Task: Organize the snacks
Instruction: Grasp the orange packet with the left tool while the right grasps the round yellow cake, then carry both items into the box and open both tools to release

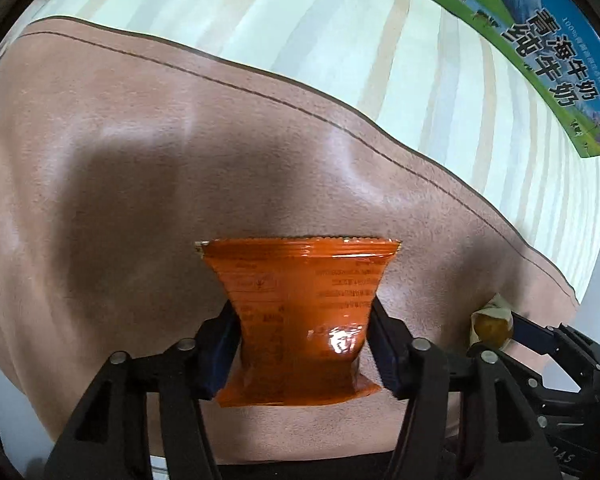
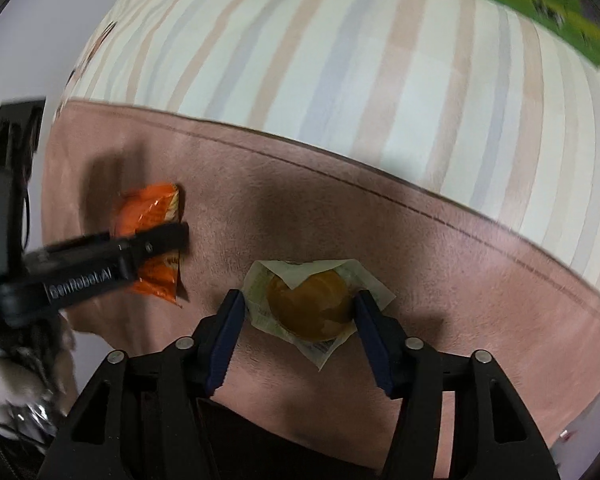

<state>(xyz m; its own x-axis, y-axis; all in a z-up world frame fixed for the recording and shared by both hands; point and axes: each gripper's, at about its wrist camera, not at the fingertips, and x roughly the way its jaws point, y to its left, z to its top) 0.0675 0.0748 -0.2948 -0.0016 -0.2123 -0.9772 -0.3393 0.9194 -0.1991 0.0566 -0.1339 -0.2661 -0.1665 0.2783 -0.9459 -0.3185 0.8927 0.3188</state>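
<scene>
Left gripper (image 1: 300,344) clamped on orange snack packet (image 1: 300,304), pads squeezing its waist, over pink blanket (image 1: 100,160). Right gripper (image 2: 300,332) part open, pads flanking wrapped bun (image 2: 312,308) lying on blanket, can't tell if touching. Striped sheet (image 1: 380,60) beyond, milk carton (image 1: 540,40) at far edge.

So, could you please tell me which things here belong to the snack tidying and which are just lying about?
Job: crinkly orange foil snack packet, round brown bun in a clear wrapper.
Lying about: green-and-blue printed milk carton, pink plush blanket, pastel striped sheet.
</scene>
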